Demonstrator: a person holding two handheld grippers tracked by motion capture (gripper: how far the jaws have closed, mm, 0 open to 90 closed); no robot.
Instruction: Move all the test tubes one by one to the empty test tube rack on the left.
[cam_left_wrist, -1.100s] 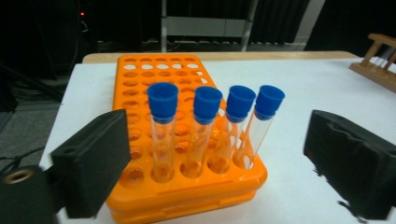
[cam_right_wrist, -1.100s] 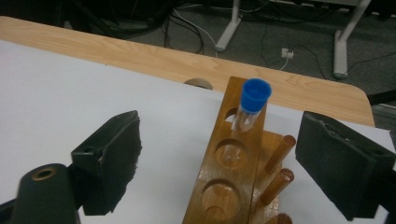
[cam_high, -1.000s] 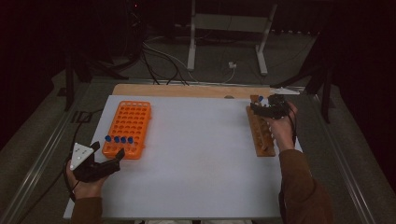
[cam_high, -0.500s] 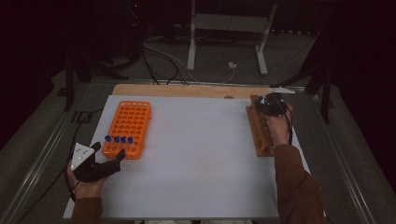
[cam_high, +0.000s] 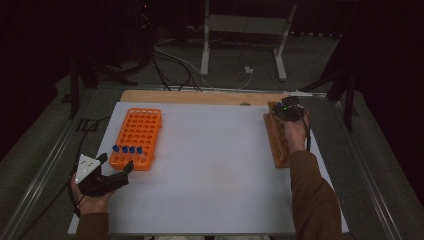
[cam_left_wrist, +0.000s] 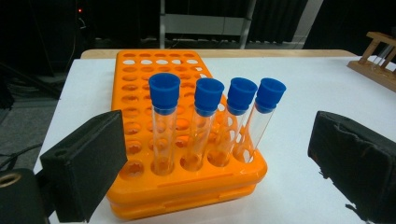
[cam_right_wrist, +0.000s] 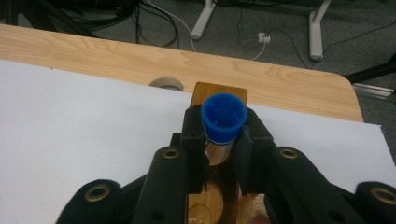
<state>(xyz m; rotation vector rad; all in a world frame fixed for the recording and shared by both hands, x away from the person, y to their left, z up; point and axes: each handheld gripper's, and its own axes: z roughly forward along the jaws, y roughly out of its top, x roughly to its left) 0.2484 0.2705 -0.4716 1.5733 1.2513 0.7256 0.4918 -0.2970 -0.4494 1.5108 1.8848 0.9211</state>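
My right gripper (cam_high: 286, 111) is over the far end of the wooden rack (cam_high: 276, 145). Its jaws have just been closing and now stand shut on a clear tube with a blue cap (cam_right_wrist: 224, 114), which stands upright in that rack (cam_right_wrist: 219, 93). In the right gripper view, my right gripper (cam_right_wrist: 223, 128) has a pad on each side of the tube just below the cap. My left gripper (cam_high: 117, 164) rests open at the table's near left. It faces the orange rack (cam_left_wrist: 187, 182), whose front row holds several blue-capped tubes (cam_left_wrist: 208, 121). Nothing touches its pads.
A white sheet (cam_high: 210, 165) covers the table, with a bare wooden strip (cam_high: 200, 96) along the far edge. A small round object (cam_right_wrist: 164, 84) lies on that strip near the wooden rack. Cables and metal stand legs are on the floor beyond.
The right gripper has shifted slightly toward the far end of the wooden rack and sunk a little. Its jaws have closed on the tube. The left hand has kept still.
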